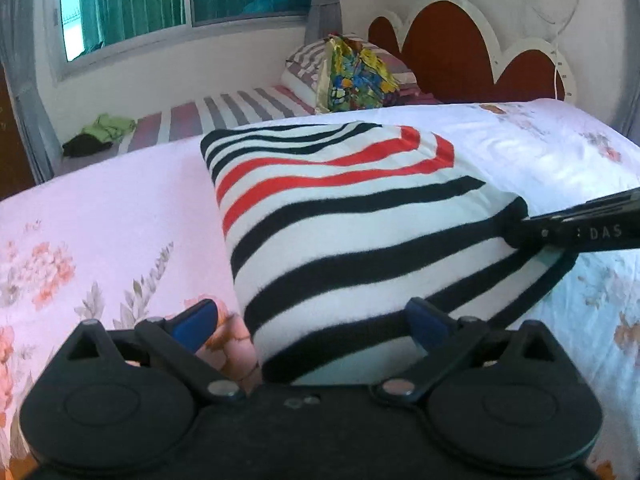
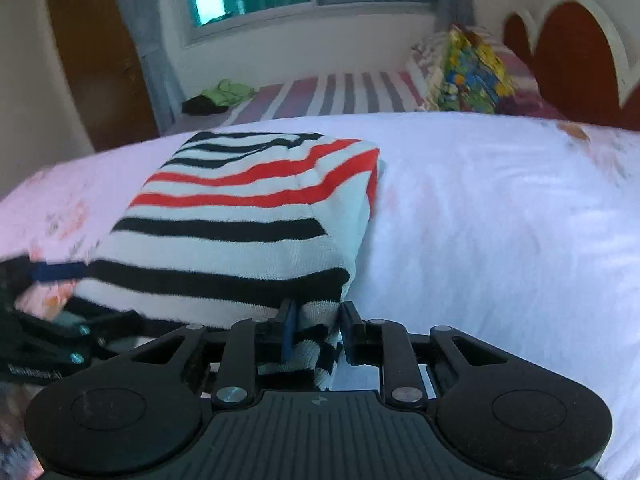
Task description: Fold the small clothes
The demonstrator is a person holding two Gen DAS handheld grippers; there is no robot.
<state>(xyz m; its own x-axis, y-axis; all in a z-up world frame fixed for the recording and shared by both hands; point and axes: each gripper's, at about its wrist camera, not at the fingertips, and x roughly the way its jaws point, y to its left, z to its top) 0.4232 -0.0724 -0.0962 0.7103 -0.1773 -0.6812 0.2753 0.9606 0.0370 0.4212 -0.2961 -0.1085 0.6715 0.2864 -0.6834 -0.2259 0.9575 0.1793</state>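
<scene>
Here the folded white knit garment with black and red stripes (image 1: 340,216) ran lengthwise away from both grippers, its near edge between the wide-open, empty left gripper (image 1: 312,320) and its near right corner between the narrowly parted fingers of the right gripper (image 2: 318,334).

The right gripper (image 2: 316,334) sits at six o'clock, its jaws close around a corner of the folded striped shirt (image 2: 248,220) on the pink bedsheet (image 2: 500,220). The left gripper (image 2: 44,312) is at nine o'clock.

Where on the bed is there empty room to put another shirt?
The floral sheet lies bare to the right of the striped shirt, up to the headboard. The near edge is crowded: both grippers meet at the shirt's front corners.
</scene>
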